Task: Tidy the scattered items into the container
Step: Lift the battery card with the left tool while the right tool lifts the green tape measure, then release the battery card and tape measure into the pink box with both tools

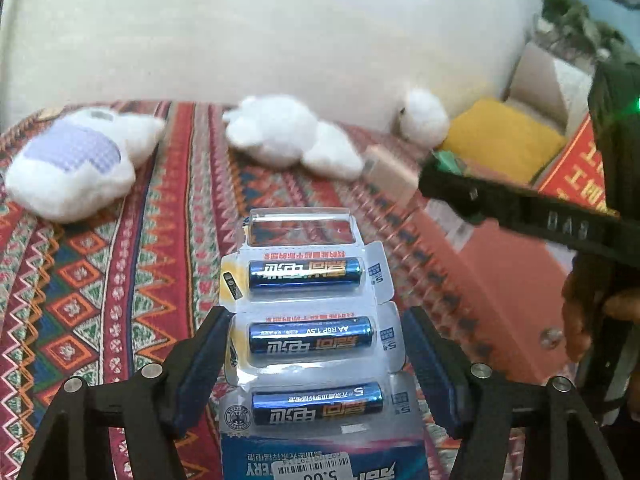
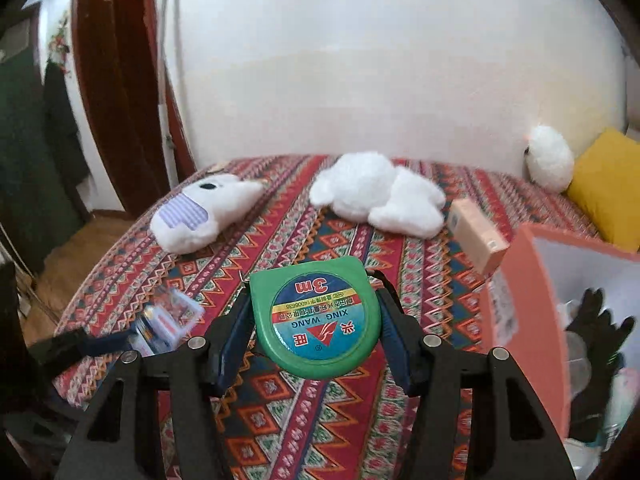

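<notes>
Here, patterned red cloth (image 2: 320, 400) under white wall (image 2: 360, 60); left hand-held gripper (image 1: 312, 336) pinching battery pack (image 1: 308, 344), right hand-held gripper (image 2: 316, 320) pinching tape measure (image 2: 316, 316)

Patterned cloth (image 2: 328, 412); yellow cushion (image 2: 608, 188)

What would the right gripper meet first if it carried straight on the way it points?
Probably the large white plush toy lying on the patterned cloth beyond the green tape measure it holds, though depth is unclear.

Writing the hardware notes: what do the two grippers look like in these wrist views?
Both match: the left gripper and right gripper have matte black frames with triangular cut-outs, round silver pivot pins and dark blue ribbed finger pads. The right gripper, seen from the left wrist view, carries raised lettering and a green light. No cables or sleeves visible.
</notes>
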A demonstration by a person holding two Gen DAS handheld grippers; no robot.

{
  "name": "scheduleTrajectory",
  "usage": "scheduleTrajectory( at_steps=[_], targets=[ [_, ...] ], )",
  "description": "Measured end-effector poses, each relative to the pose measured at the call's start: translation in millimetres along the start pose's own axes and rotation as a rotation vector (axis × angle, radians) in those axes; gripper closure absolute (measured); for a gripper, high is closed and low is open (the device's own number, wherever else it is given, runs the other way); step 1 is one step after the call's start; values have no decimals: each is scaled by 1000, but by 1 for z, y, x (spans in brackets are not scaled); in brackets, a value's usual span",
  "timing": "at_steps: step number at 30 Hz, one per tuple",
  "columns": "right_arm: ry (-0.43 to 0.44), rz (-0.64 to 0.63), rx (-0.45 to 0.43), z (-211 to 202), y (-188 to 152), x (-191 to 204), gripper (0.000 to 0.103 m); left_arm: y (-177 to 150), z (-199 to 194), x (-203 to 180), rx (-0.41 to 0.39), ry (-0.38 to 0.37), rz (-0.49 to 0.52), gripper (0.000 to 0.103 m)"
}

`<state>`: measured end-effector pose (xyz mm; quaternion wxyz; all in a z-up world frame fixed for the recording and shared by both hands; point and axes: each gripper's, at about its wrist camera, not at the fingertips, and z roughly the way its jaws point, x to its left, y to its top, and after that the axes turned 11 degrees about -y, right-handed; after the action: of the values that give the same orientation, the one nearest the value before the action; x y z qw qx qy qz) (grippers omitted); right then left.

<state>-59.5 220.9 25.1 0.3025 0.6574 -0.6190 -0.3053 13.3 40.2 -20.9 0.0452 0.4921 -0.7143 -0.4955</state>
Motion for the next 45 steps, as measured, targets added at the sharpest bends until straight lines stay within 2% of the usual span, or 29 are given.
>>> scheduleTrajectory(
  at_steps=[8,18,22,27,29,35,37,39,40,41,43,44,45],
  targets=[
    [-16,-11,-78,-60,-13,-24,41,14,-24,-37,-61,-62,28,30],
    [-45,67,-185,-125,-23,-85,41,39,3,-117,-50,-186,106,30],
    [-79,131,-223,-146,-27,-122,41,55,21,-156,-55,-251,143,30],
    [-160,227,-272,-173,-34,-179,41,75,55,-208,-39,-320,202,30],
    [-199,272,-282,-180,-38,-201,41,85,75,-232,-23,-358,213,30],
    [-290,430,-280,-186,-54,-273,41,95,141,-282,59,-410,209,29],
    [-295,484,-266,-182,-60,-295,41,92,160,-291,78,-397,215,28],
    [-259,545,-246,-175,-66,-315,41,89,176,-295,94,-381,208,27],
    [-236,566,-234,-171,-69,-322,40,89,183,-290,109,-386,176,22],
    [-209,579,-216,-163,-71,-326,38,88,189,-286,121,-390,144,12],
    [-196,597,-182,-148,-75,-328,19,90,192,-275,120,-397,93,0],
    [-212,600,-176,-145,-76,-328,11,91,190,-268,107,-394,72,0],
    [-232,600,-173,-143,-78,-327,8,92,189,-265,100,-392,60,0]
  ],
)
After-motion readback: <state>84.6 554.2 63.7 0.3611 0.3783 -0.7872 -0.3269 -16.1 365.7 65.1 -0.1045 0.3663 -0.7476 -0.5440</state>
